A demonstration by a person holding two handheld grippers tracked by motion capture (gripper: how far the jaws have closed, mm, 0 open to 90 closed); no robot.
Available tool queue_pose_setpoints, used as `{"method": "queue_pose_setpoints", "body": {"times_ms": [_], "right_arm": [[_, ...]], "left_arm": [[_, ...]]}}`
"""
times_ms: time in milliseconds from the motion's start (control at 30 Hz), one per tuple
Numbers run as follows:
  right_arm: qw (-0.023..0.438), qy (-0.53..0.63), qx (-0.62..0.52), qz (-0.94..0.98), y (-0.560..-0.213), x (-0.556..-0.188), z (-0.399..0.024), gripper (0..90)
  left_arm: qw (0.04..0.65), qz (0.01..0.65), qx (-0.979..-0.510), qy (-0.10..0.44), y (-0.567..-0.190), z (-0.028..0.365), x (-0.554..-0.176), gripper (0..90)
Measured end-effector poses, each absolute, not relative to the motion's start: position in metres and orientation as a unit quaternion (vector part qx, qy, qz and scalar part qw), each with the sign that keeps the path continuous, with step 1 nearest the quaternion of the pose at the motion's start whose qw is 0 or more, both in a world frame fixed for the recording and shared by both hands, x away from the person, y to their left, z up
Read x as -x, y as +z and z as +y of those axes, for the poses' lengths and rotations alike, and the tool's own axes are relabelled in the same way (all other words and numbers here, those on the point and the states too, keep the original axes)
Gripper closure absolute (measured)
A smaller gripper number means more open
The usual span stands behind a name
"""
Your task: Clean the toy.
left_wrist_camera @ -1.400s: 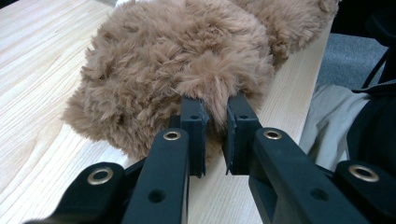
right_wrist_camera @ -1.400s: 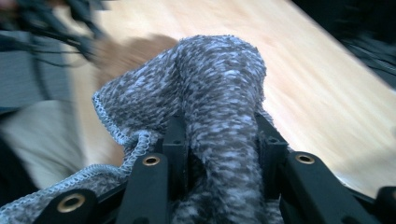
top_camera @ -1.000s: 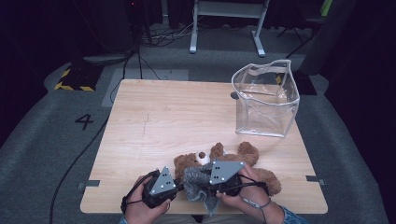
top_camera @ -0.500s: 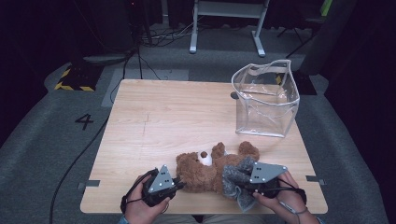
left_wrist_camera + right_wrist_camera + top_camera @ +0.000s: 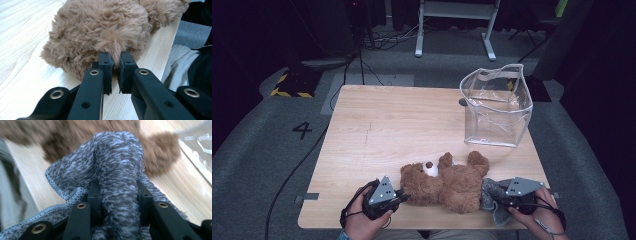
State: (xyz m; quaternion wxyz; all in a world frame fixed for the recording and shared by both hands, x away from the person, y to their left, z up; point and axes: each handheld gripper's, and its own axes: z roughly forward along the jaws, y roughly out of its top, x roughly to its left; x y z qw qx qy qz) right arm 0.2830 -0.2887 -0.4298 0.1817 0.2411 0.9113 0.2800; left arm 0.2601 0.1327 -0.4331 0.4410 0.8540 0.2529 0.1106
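A brown teddy bear (image 5: 447,182) lies on its back near the table's front edge, head to the left. My left gripper (image 5: 404,196) is at the bear's head, shut on a tuft of its fur (image 5: 112,47), the left gripper (image 5: 115,60) pinching it between nearly closed pads. A grey knit cloth (image 5: 491,194) lies bunched at the bear's right side. My right gripper (image 5: 496,201) is shut on it. In the right gripper view, a thick fold of the cloth (image 5: 117,162) stands between the jaws of the right gripper (image 5: 116,192), with the blurred bear (image 5: 160,150) behind.
A clear plastic bag (image 5: 497,107) stands open and upright at the back right of the wooden table (image 5: 402,125). A dark round mark (image 5: 463,102) sits by the bag's left side. A cable runs over the floor at the left.
My right gripper has moved to the right along the front edge, carrying the grey cloth from over the bear's head to past its right side. The left gripper kept still.
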Motion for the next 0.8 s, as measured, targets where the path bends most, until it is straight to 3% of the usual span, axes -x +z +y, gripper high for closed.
{"method": "queue_pose_setpoints", "body": {"times_ms": [400,533,567,633,667,700,733,800], "right_arm": [[0.226,0.254,-0.319,0.885,-0.429,-0.313,-0.342,64.0],[0.24,0.271,-0.346,0.866,-0.432,-0.329,-0.353,54.7],[0.231,0.289,-0.356,0.858,-0.434,-0.332,-0.355,45.1],[0.226,0.314,-0.36,0.849,-0.436,-0.334,-0.358,34.4],[0.236,0.331,-0.36,0.84,-0.431,-0.329,-0.359,28.8],[0.236,0.331,-0.36,0.84,-0.431,-0.329,-0.359,28.8],[0.244,0.342,-0.353,0.836,-0.424,-0.322,-0.36,26.6],[0.246,0.352,-0.35,0.833,-0.419,-0.316,-0.361,26.3]], "left_arm": [[0.425,0.269,-0.857,0.109,-0.437,0.14,-0.263,82.1],[0.426,0.266,-0.859,0.105,-0.438,0.142,-0.263,80.4],[0.427,0.265,-0.858,0.105,-0.438,0.142,-0.263,78.2],[0.427,0.26,-0.859,0.113,-0.438,0.143,-0.262,71.6],[0.433,0.257,-0.856,0.119,-0.439,0.144,-0.261,61.8],[0.432,0.257,-0.856,0.122,-0.439,0.145,-0.26,61.8],[0.436,0.26,-0.852,0.129,-0.439,0.146,-0.258,54.1],[0.435,0.257,-0.853,0.134,-0.44,0.147,-0.257,50.5]]}}
